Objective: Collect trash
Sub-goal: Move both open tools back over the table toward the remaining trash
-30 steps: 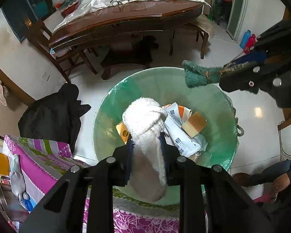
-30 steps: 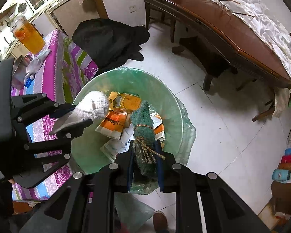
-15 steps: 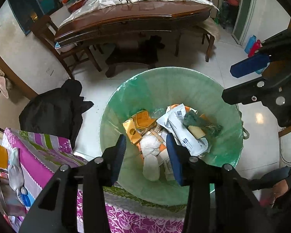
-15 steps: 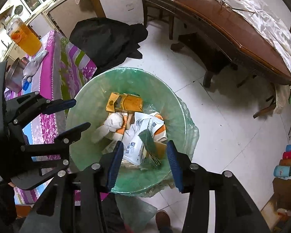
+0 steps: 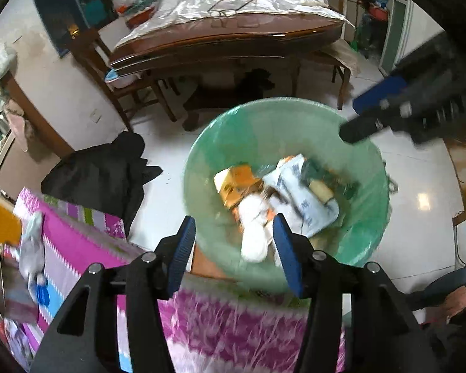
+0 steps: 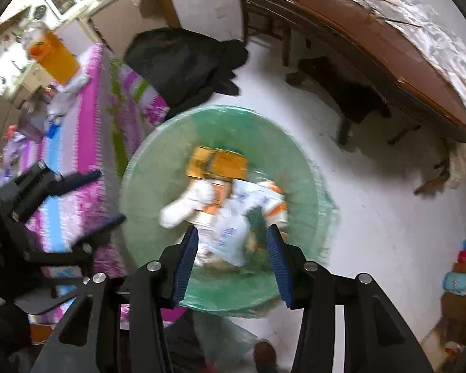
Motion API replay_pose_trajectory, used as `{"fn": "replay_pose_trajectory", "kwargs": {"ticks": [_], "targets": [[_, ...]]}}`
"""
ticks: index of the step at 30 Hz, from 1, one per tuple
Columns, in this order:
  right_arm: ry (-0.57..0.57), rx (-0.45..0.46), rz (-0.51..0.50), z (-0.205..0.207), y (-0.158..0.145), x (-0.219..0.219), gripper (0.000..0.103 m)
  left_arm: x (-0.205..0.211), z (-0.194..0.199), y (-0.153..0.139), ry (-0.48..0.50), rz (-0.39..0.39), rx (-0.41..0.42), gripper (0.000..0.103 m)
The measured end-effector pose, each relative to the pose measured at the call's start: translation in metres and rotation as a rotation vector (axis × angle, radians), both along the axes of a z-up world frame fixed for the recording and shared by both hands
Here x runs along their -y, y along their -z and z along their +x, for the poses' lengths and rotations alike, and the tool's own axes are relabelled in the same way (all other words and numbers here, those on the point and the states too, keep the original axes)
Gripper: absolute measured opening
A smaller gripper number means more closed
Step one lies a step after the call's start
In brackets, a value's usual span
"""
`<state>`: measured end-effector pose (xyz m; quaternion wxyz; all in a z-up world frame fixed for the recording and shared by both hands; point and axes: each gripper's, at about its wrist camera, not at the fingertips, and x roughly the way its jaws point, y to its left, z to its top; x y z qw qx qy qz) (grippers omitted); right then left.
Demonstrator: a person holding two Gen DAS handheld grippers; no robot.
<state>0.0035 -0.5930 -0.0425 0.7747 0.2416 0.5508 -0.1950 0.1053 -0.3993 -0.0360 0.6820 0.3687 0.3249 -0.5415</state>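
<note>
Left hand-held gripper [image 5: 233,242] opening, empty, white sock [image 5: 256,233] seemingly below in bin [image 5: 202,155]

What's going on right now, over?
Left hand-held gripper opening, empty; right open, empty. White cloth lies in green bin. Nothing blocking.

above: we see the green-lined bin [image 6: 146,168] open-mouthed, free to enter | inside: trash heap [image 6: 230,205] fills the bottom | one side: purple-clothed table [image 6: 87,143] touches the rim | other side: bare floor [image 6: 372,205] | beyond: black bag [image 6: 183,59], wooden table [image 6: 388,49]
</note>
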Motion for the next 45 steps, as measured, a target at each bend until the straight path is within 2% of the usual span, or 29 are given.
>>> {"fn": "replay_pose_trajectory", "kwargs": {"ticks": [7,10,11,16,21,27,28,29,31,35,39,44,45], "targets": [[-0.137,0.179,-0.016,0.040,-0.009,-0.055,0.048,-0.075,0.031,0.019,-0.129,-0.008,0.014,0.052],[-0.219,0.261,-0.074,0.060,-0.014,-0.086,0.065,-0.112,0.050,0.024,-0.201,-0.020,-0.015,0.052],[-0.245,0.291,-0.077,0.068,-0.014,-0.097,0.065,-0.125,0.057,0.025,-0.229,-0.023,-0.018,0.052],[-0.373,0.345,-0.106,0.108,-0.010,-0.148,0.065,-0.191,0.088,0.027,-0.337,-0.039,-0.039,0.052],[-0.539,0.415,-0.089,0.148,0.000,-0.206,0.067,-0.265,0.109,0.022,-0.429,-0.074,-0.004,0.058],[-0.778,0.419,-0.101,0.200,0.017,-0.277,0.080,-0.362,0.173,0.020,-0.581,-0.070,0.086,0.059],[-0.832,0.418,-0.107,0.209,0.019,-0.290,0.088,-0.374,0.185,0.019,-0.600,-0.073,0.100,0.059],[-0.891,0.415,-0.122,0.219,0.021,-0.303,0.094,-0.385,0.196,0.018,-0.608,-0.079,0.108,0.059],[-1.017,0.403,-0.166,0.241,0.023,-0.330,0.098,-0.400,0.217,0.016,-0.612,-0.085,0.122,0.065],[-1.182,0.389,-0.209,0.278,0.028,-0.363,0.098,-0.410,0.254,0.018,-0.582,-0.073,0.143,0.065],[-1.288,0.349,-0.193,0.317,0.038,-0.378,0.098,-0.399,0.267,0.021,-0.474,-0.084,0.155,0.065],[-1.409,0.306,-0.238,0.345,0.053,-0.392,0.098,-0.388,0.282,0.041,-0.404,-0.043,0.151,0.066],[-1.421,0.304,-0.239,0.347,0.055,-0.391,0.098,-0.388,0.283,0.040,-0.395,-0.062,0.158,0.067]]}}
